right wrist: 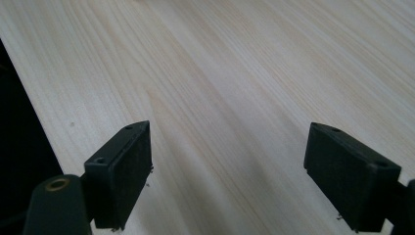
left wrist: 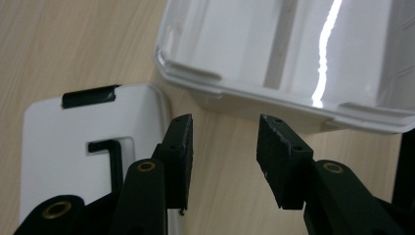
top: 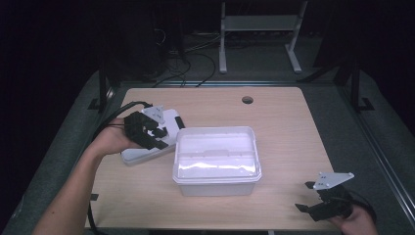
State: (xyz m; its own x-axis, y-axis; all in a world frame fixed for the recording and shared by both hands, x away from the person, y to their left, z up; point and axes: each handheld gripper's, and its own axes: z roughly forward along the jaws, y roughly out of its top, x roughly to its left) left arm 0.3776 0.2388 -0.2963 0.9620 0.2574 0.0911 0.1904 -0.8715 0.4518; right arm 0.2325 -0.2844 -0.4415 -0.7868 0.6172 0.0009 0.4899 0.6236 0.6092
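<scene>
White lid point(top: 147, 152) lies flat just beside the clear bin point(top: 217, 159).

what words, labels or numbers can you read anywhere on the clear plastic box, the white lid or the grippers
None can be read.
Clear plastic box: plain walls and glare, no print.
Flat white plastic lid with black clips: no label on the part that shows.
Left gripper and right gripper: plain black pads, no marking.
Light wooden table: bare grain, no sign.
</scene>
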